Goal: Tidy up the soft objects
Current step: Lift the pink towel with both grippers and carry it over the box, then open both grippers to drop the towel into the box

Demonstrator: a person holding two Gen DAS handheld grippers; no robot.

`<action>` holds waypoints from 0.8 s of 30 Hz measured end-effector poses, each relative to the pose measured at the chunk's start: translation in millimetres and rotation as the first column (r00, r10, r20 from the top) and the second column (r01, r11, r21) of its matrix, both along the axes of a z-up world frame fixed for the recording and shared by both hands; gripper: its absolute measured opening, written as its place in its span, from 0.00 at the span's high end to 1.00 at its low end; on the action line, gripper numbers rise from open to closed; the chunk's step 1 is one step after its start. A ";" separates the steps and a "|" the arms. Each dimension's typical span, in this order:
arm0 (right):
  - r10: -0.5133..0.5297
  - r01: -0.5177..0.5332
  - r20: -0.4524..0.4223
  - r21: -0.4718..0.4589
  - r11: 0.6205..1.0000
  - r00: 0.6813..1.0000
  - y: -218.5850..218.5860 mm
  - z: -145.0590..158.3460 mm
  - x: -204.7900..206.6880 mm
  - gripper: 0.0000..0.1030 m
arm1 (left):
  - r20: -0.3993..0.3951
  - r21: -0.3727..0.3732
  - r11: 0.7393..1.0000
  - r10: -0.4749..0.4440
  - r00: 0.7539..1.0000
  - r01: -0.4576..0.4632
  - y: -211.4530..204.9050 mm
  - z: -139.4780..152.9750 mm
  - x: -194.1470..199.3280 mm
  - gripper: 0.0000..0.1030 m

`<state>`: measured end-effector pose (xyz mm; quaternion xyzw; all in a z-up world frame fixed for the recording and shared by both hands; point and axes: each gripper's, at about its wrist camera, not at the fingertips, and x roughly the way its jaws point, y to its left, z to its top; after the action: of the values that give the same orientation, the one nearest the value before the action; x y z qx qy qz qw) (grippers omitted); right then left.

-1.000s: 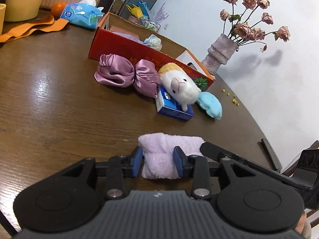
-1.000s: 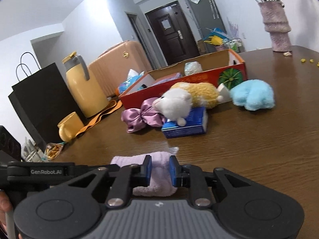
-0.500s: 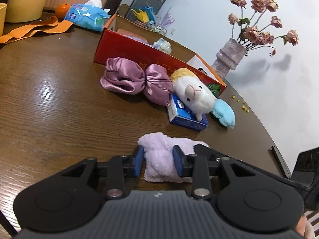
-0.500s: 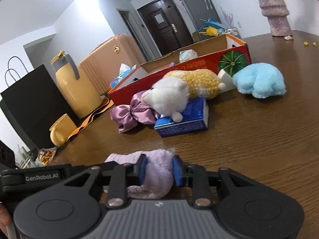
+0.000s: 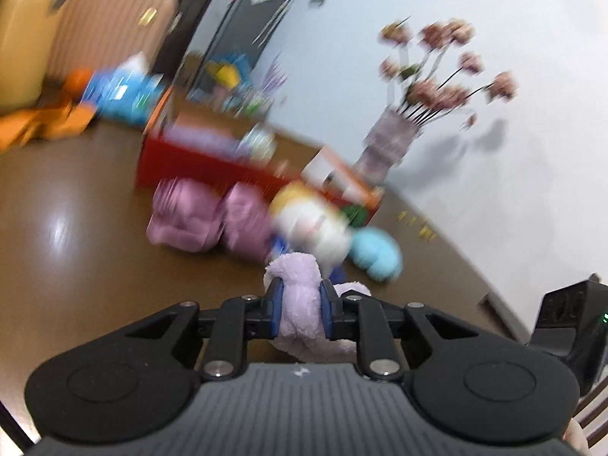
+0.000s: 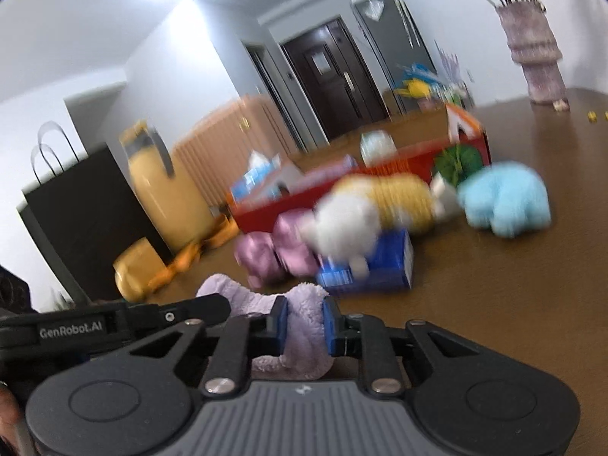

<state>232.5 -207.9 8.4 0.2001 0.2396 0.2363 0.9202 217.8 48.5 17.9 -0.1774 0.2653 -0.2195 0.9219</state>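
Observation:
Both grippers are shut on one lilac fluffy towel and hold it off the brown table. My left gripper pinches one end of the towel. My right gripper pinches the other end of the towel. Beyond lie a pink satin bow, a white and yellow plush animal on a blue tissue pack, and a light blue plush. The red open box stands behind them. Both views are motion-blurred.
A vase of dried roses stands at the table's far side. A yellow jug, a yellow cup, an orange cloth and a black paper bag are on the left. Yellow crumbs lie near the vase.
Both grippers have closed tighter on the lilac towel and lifted it off the table. The towel now bunches between the pads, and the views swing upward with blur.

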 end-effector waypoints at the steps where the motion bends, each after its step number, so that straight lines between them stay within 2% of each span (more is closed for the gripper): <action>1: -0.002 0.002 0.027 0.017 1.000 1.000 -2.8 11.5 4.9 0.82 | 0.041 -0.001 1.000 -0.009 0.999 0.009 1.0 12.2 5.6 0.80; 3: 0.005 -0.006 0.083 0.022 1.000 0.997 -4.9 37.4 21.1 0.82 | 0.082 -0.011 1.000 -0.009 0.997 0.010 3.0 36.1 24.1 0.80; 5: 0.011 -0.010 0.114 -0.006 1.000 0.993 -0.4 64.1 50.5 0.82 | 0.067 0.000 1.000 0.011 0.998 -0.011 3.0 58.0 54.1 0.80; 7: 0.017 -0.014 0.116 -0.022 1.000 0.993 7.1 80.6 87.3 0.82 | 0.064 0.033 0.999 0.034 0.997 -0.036 2.6 70.8 89.3 0.80; 9: 0.025 -0.024 0.054 -0.015 1.000 0.998 14.6 88.1 133.5 0.82 | 0.018 0.073 0.994 0.074 0.997 -0.075 6.4 70.1 128.1 0.80; 11: 0.049 -0.049 -0.045 0.002 0.999 0.998 26.0 85.4 181.9 0.82 | -0.063 0.127 0.986 0.115 0.991 -0.106 8.3 61.8 168.0 0.80; 14: 0.047 -0.056 -0.143 -0.061 0.997 0.989 50.0 71.2 229.7 0.82 | -0.099 0.239 0.964 0.143 0.985 -0.115 4.7 42.9 202.1 0.78; 15: 0.037 -0.051 -0.158 -0.088 0.995 0.987 57.3 65.3 239.7 0.82 | -0.097 0.295 0.947 0.161 0.982 -0.126 1.7 37.0 208.2 0.76; 17: 0.025 -0.052 -0.187 -0.141 0.989 0.982 71.3 55.6 255.8 0.82 | -0.045 0.371 0.914 0.194 0.980 -0.164 -0.2 29.1 209.7 0.60; 19: 0.017 -0.054 -0.207 -0.173 0.983 0.978 80.3 47.6 263.6 0.83 | -0.013 0.397 0.902 0.193 0.981 -0.172 1.5 26.4 209.4 0.56; 22: 0.047 -0.109 -0.269 -0.222 0.969 0.962 94.2 35.0 269.8 0.82 | 0.002 0.388 0.901 0.210 0.978 -0.194 10.2 29.2 208.2 0.51; 23: 0.048 -0.114 -0.265 -0.236 0.965 0.963 95.8 36.7 268.8 0.80 | 0.007 0.384 0.901 0.214 0.977 -0.200 12.7 30.4 206.6 0.49; 24: 0.047 -0.110 -0.249 -0.246 0.963 0.967 95.7 39.9 266.3 0.73 | 0.013 0.380 0.902 0.216 0.976 -0.205 15.5 32.3 204.6 0.48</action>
<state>498.7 -112.3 48.3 0.0964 0.3859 0.2135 0.8923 422.4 64.0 50.2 -0.0266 0.2954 -0.0607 0.9531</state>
